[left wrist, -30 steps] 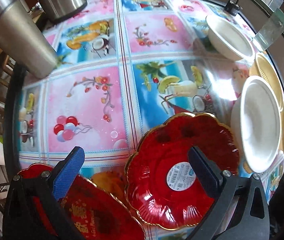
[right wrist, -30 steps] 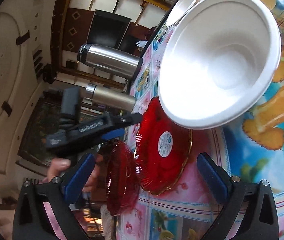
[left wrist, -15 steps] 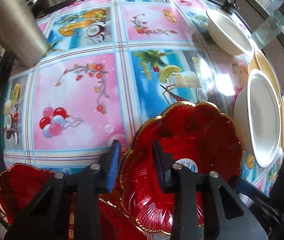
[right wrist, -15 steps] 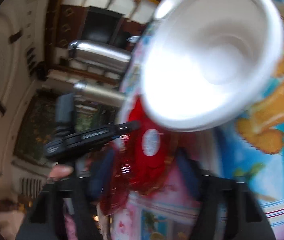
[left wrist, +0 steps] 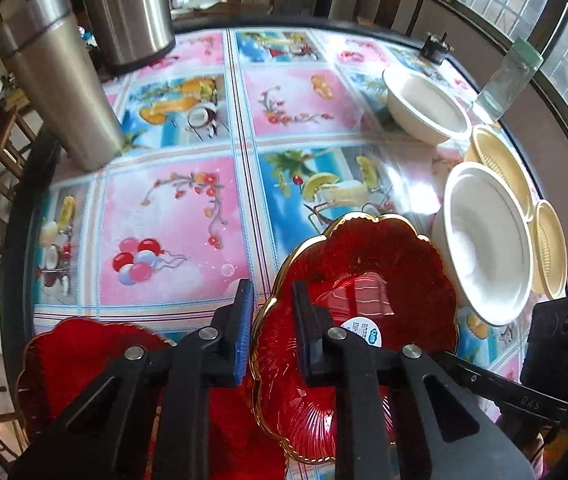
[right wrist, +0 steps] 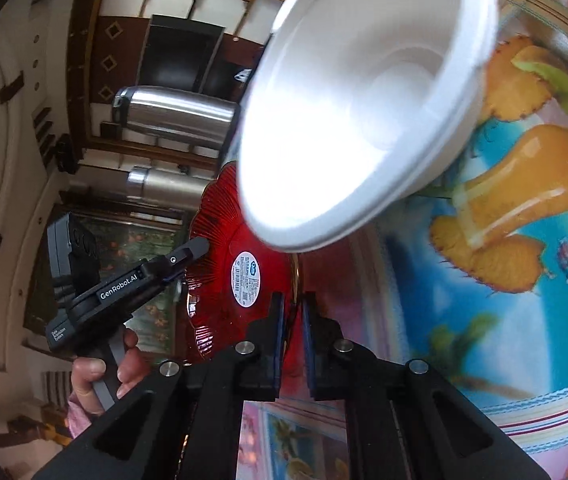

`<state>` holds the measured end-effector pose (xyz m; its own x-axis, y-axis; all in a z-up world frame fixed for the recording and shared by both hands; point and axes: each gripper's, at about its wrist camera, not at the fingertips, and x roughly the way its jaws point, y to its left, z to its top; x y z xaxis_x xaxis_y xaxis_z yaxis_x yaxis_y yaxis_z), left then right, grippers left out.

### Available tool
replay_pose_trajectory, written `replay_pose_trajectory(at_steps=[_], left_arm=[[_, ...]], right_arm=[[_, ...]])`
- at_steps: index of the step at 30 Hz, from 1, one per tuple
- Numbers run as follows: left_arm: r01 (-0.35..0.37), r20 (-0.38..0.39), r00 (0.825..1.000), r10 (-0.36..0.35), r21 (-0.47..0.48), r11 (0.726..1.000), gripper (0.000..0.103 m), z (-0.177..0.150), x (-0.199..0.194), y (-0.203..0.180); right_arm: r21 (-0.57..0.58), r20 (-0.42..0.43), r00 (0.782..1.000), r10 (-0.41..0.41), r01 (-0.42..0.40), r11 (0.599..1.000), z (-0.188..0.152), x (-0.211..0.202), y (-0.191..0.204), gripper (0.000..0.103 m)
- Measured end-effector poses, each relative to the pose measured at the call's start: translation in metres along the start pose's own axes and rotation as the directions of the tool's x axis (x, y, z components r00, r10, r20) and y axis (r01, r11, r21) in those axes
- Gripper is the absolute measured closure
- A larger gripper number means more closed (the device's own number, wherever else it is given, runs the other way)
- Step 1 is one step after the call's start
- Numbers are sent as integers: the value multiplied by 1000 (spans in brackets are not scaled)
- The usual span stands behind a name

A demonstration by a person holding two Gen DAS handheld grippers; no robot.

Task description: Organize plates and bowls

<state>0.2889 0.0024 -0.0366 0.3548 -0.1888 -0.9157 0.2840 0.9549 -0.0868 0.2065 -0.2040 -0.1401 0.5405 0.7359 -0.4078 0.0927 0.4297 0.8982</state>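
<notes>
- Table (left wrist: 187, 216): round, covered with a glossy picture-tile cloth. It carries all the tableware plus two steel flasks (left wrist: 59, 92) at the far left edge.
- White bowl (left wrist: 484, 248): large, standing just right of the red plate. A second white bowl (left wrist: 424, 108) sits farther back, well apart from it. Two beige plates (left wrist: 500, 168) lie along the right edge beside the near bowl.
- Red plate (left wrist: 364, 280): scalloped, gold-rimmed, with a white label at its centre. It appears tilted, left rim raised off the table. A second red plate (left wrist: 83, 356) lies flat at the near left, just beside it.
- Left gripper (left wrist: 271, 320): jaws drawn close together on the left rim of the red plate, one jaw outside the rim and one inside the dish.
- Right gripper (right wrist: 292, 328): jaws likewise nearly closed, pinching the opposite rim edge-on.
- Key relation: the plate spans between the two grippers, each holding one side. The second red plate lies on the left gripper's side, so stacking probably calls for a carry leftward with both grips kept level.
- Risk: thin rim grips may slip if the two hands diverge.
</notes>
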Motion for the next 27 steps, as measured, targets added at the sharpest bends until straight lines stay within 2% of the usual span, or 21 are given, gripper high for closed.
replay_pose_trajectory(at_steps=[2, 6, 10, 13, 17, 20, 23, 27], left_arm=[[3, 22, 1000, -3, -7, 1000, 88, 1, -6, 3], [19, 75, 997, -17, -35, 999, 90, -16, -38, 16], [35, 131, 991, -24, -78, 996, 92, -48, -67, 30], [18, 183, 983, 6, -127, 992, 92, -79, -88, 43], [-40, 250, 964, 93, -206, 978, 92, -112, -110, 60], [-86, 262, 951, 165, -291, 953, 92, -133, -115, 84], [-102, 240, 951, 197, -356, 929, 92, -148, -109, 110], [-97, 219, 954, 206, -426, 900, 92, -164, -98, 135]], right_arm=[[-21, -2, 1000, 25, -25, 999, -2, 1, 5, 96], [-75, -9, 997, 74, -74, 994, -5, 3, 21, 96], [-175, -11, 993, 115, -115, 978, -13, 4, 42, 96], [-241, -24, 991, 135, -137, 961, -21, 6, 60, 96], [-341, -40, 994, 102, -110, 934, -35, 23, 92, 95], [-365, -76, 995, 59, -83, 927, -41, 55, 111, 95], [-380, -99, 995, 18, -55, 924, -46, 89, 125, 95], [-416, -99, 995, -3, -39, 908, -54, 114, 139, 95]])
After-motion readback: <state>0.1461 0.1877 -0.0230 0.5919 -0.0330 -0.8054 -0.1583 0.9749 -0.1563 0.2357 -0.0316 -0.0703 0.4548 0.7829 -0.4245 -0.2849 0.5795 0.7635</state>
